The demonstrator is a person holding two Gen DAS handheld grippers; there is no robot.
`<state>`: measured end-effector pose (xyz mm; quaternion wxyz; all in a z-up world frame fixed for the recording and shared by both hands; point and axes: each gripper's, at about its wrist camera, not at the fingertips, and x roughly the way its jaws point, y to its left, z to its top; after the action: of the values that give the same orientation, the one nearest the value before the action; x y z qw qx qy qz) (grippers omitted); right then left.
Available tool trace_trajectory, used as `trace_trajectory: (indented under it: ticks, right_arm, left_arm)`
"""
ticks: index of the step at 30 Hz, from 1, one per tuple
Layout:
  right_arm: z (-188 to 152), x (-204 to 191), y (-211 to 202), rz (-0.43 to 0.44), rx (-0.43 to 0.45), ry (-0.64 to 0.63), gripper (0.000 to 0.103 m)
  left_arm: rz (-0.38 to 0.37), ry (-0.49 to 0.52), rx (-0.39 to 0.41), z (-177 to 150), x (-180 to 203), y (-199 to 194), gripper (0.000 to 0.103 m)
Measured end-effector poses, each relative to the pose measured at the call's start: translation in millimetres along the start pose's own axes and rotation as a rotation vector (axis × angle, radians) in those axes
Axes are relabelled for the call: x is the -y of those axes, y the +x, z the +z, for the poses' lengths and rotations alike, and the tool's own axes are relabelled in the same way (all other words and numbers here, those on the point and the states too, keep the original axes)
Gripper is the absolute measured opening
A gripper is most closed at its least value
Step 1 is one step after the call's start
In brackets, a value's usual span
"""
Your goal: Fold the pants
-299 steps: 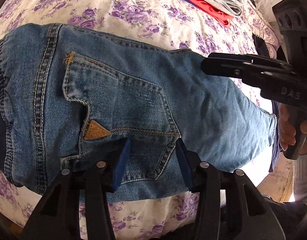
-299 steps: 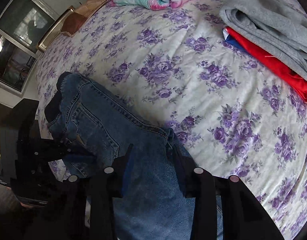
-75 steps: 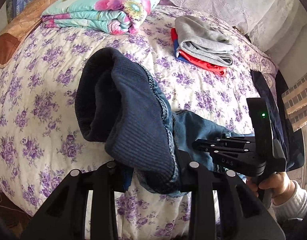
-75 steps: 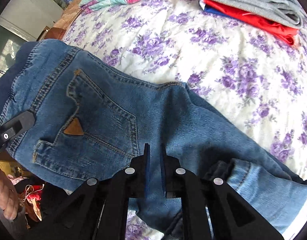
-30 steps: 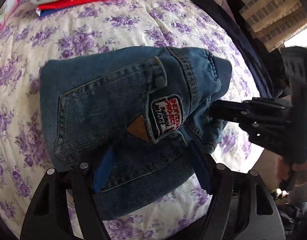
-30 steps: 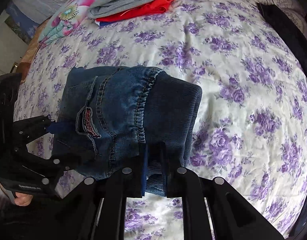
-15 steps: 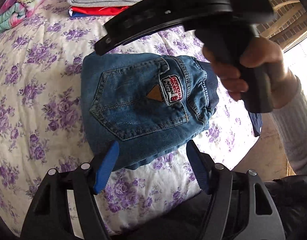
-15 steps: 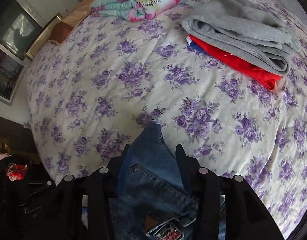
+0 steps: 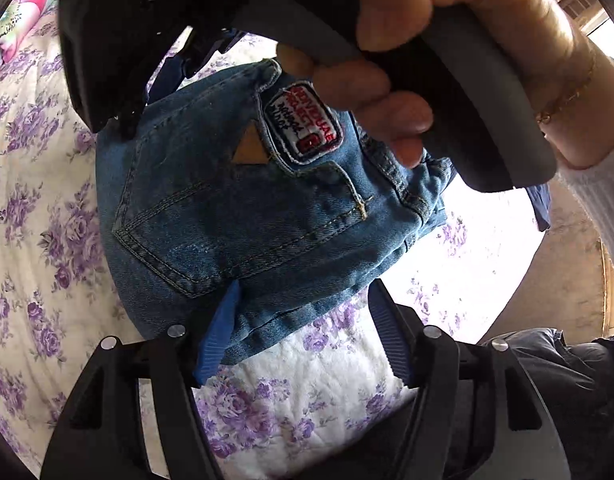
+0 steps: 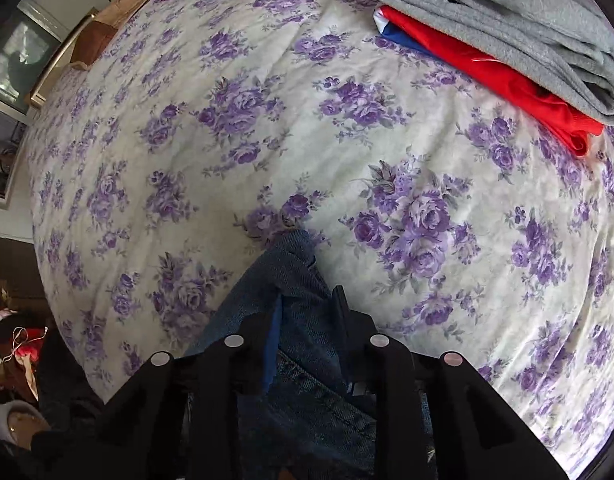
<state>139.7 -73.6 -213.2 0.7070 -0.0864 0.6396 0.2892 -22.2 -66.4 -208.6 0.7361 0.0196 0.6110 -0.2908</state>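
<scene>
The folded jeans (image 9: 259, 208) lie mid-frame on the bed (image 9: 47, 200), so the left gripper (image 9: 303, 336) stands wide and empty at their near edge, while the right gripper (image 10: 303, 328), jaws just closing narrow, straddles the far corner to square it.

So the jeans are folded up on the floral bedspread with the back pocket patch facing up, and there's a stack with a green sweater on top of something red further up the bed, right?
Nearly. The top garment of the stack is a grey sweater, not green; the right wrist view shows it on the red garment. The folded jeans, patch up, do lie on the floral bedspread.
</scene>
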Motion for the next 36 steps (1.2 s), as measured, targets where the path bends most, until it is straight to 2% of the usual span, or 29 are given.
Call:
trace_trajectory:
  ticks: [2,4,6,8,12,14,16,18,22,23,25,26,28,31,32,33,36]
  right_arm:
    - [-12,9,-30,-0.013,0.045,0.045,0.041]
    - [-34,21,-69,0.01,0.134,0.089,0.047]
    - [-68,34,-105,-0.026,0.227,0.142,0.073]
    - [-109,48,-127,-0.066,0.284,0.209,0.075]
    - [-190,79,-131,-0.112,0.293,0.416,0.075]
    - [-228,89,-126,-0.079,0.297,0.526,0.075]
    - [-253,89,-114,0.023,0.304,0.623,0.075]
    - [-261,90,-104,0.08,0.333,0.686,0.075]
    - [-250,95,-87,0.2,0.427,0.755,0.075]
    - [-243,97,-81,0.202,0.419,0.756,0.075]
    - [-235,98,-62,0.094,0.321,0.763,0.075]
    - [-238,101,-52,0.13,0.286,0.787,0.075]
    - [-250,109,-29,0.283,0.226,0.882,0.081]
    - [-256,119,-12,0.382,0.22,0.953,0.084]
    - [-254,121,-9,0.395,0.232,0.966,0.077]
    - [-252,120,-9,0.394,0.247,0.954,0.064]
    - [-253,117,-17,0.394,0.265,0.933,0.049]
  left_arm:
    - [-0.016,-0.033,0.03,-2,-7,-19,0.063]
    - [-0.039,-0.097,0.089,-7,-23,-44,0.065]
    - [-0.04,-0.186,0.132,-13,-47,-62,0.077]
    - [-0.032,-0.271,0.129,-17,-73,-64,0.077]
    - [-0.08,-0.411,0.074,-24,-108,-47,0.077]
    - [-0.12,-0.451,0.053,-30,-116,-37,0.077]
    - [-0.118,-0.447,0.029,-31,-114,-27,0.077]
    - [-0.113,-0.436,0.004,-28,-111,-21,0.077]
    - [-0.095,-0.42,-0.036,-20,-103,-9,0.077]
    - [-0.098,-0.418,-0.044,-20,-102,-8,0.077]
    - [-0.106,-0.417,-0.051,-19,-101,-6,0.077]
    - [-0.111,-0.417,-0.053,-19,-100,-5,0.077]
    - [-0.127,-0.422,-0.058,-19,-101,-4,0.077]
    - [-0.154,-0.445,-0.078,-15,-103,4,0.077]
    - [-0.166,-0.449,-0.084,-14,-105,6,0.077]
    - [-0.177,-0.45,-0.087,-12,-106,8,0.077]
    - [-0.203,-0.46,-0.091,-8,-110,12,0.077]
